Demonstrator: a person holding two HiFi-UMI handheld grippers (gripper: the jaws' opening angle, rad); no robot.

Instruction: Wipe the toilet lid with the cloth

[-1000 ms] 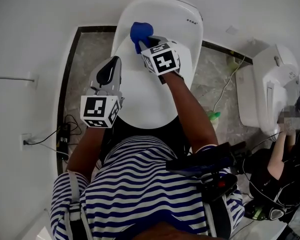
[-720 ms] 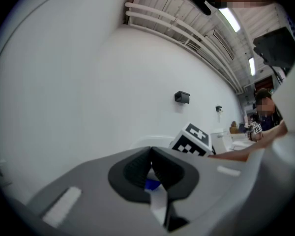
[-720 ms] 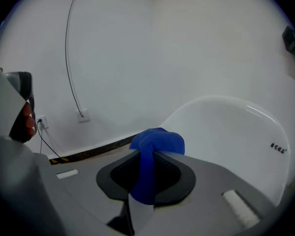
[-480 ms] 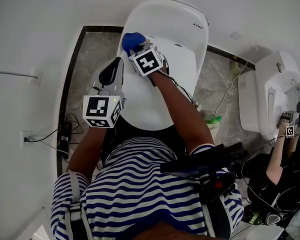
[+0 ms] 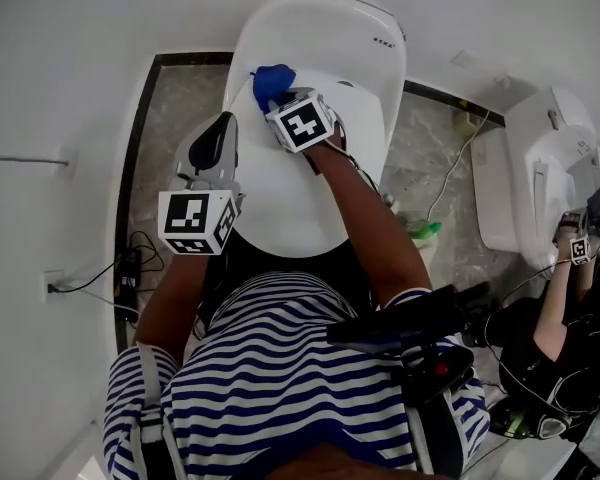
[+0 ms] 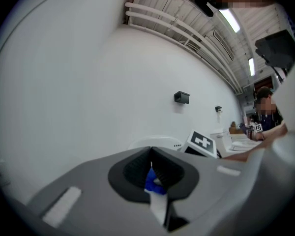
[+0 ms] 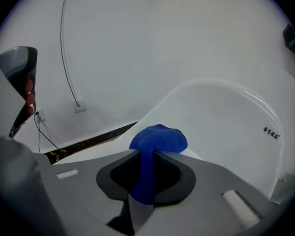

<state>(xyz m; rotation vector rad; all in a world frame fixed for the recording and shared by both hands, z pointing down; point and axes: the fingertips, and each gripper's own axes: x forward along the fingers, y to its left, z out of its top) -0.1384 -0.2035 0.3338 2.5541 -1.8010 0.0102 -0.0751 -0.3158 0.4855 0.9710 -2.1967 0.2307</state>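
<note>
The white toilet lid [image 5: 290,203] is closed, below the head view's top centre. My right gripper [image 5: 278,94] is shut on a bunched blue cloth [image 5: 273,78] and presses it on the lid's rear left part. In the right gripper view the cloth [image 7: 157,140] bulges out past the gripper [image 7: 146,154] onto the lid [image 7: 221,117]. My left gripper [image 5: 223,121] hovers at the lid's left edge, jaws together and nothing held. In the left gripper view this gripper [image 6: 150,152] faces the wall, with the cloth [image 6: 153,182] seen beyond it.
A second white toilet [image 5: 540,168] stands at the right, where another person [image 5: 570,318] holds grippers. A green bottle [image 5: 427,232] and a cable lie on the marble floor between the toilets. Black cables and a plug [image 5: 130,263] lie at the left by the wall.
My right gripper slid the cloth left across the back of the lid, then a little back to the right. The left gripper has barely moved.
</note>
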